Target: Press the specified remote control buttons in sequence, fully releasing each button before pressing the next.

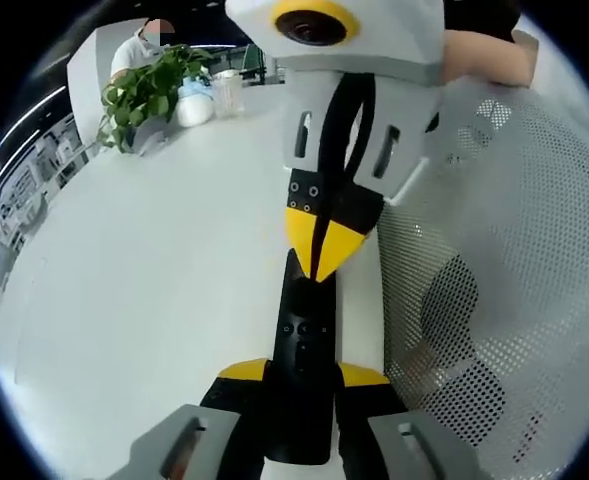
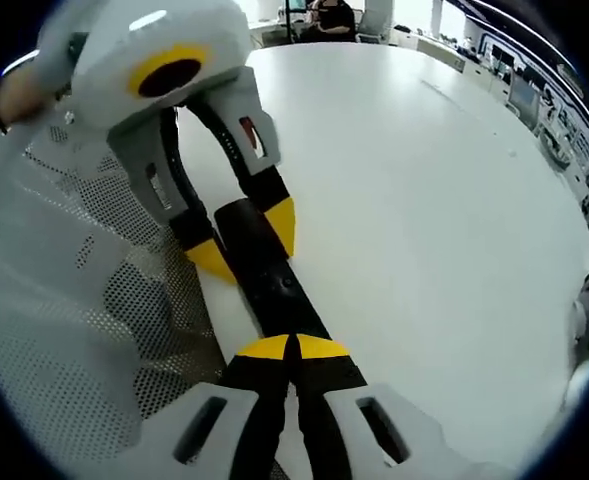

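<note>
We see the black remote (image 1: 304, 370) lying on the white table (image 1: 154, 300), near its edge, clamped at one end between the yellow-tipped jaws of the left gripper (image 1: 302, 375). Right gripper (image 2: 292, 347) has its jaws pressed together, tips on the remote's face. A mesh chair (image 1: 504, 260) sits at 3 o'clock, a potted plant (image 1: 149, 90) at 11 in the left gripper view.

White table (image 1: 154, 260), potted plant (image 1: 149, 90) at far end, white mesh chair (image 1: 514, 260) beside.
</note>
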Tool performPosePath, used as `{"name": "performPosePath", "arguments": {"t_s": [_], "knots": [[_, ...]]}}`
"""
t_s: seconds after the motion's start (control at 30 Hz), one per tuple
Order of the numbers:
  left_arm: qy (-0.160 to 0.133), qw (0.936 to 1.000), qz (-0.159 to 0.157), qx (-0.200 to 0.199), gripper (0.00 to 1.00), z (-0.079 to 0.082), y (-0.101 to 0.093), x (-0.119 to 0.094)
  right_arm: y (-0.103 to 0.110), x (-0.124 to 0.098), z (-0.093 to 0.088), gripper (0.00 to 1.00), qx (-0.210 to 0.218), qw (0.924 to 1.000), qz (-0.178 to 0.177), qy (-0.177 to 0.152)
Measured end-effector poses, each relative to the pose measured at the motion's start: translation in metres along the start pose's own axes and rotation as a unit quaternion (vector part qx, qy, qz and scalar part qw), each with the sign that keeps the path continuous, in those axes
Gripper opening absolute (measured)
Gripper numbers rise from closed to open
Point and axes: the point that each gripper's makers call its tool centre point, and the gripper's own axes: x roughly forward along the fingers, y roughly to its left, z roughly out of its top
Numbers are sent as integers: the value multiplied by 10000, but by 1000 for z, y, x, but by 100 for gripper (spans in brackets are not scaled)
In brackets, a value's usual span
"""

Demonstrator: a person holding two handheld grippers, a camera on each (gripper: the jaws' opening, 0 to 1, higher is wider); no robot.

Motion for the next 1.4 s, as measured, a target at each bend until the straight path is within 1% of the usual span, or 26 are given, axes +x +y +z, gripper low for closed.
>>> {"name": "performPosePath", "arguments": {"t_s": [0.07, 0.23, 0.4, 0.57, 0.7, 0.93, 1.1, 1.2, 1.4], "knots": [[-14, 10000, -7, 5, 24, 0, 0, 0, 0, 0, 0, 0, 3, 10000, -17, 40], [-9, 10000, -31, 62, 24, 0, 0, 0, 1, 0, 0, 0, -168, 9998, -53, 72], [5, 10000, -64, 75, 24, 0, -1, -1, 2, 1, 0, 0, -592, 9980, -123, 162], [-72, 10000, -66, 16, 24, 0, -1, -2, 1, 0, 0, 0, -631, 9979, -125, 107], [-117, 9999, -77, -36, 24, 1, -2, -2, 5, 1, 1, 0, -830, 9964, -106, 168], [-121, 9999, -81, 3, 24, 1, -2, -2, 4, 1, 0, 0, -920, 9955, -95, 207], [-105, 9999, -94, 67, 24, 1, -2, -3, 4, 1, 0, 0, -773, 9968, -78, 191], [-109, 9999, -108, 66, 24, 1, -1, -2, 5, 2, 1, 0, -1032, 9943, -131, 238], [-131, 9998, -117, -14, 24, 1, 0, -2, 5, 2, 1, 0, -1283, 9913, -187, 247]]}}
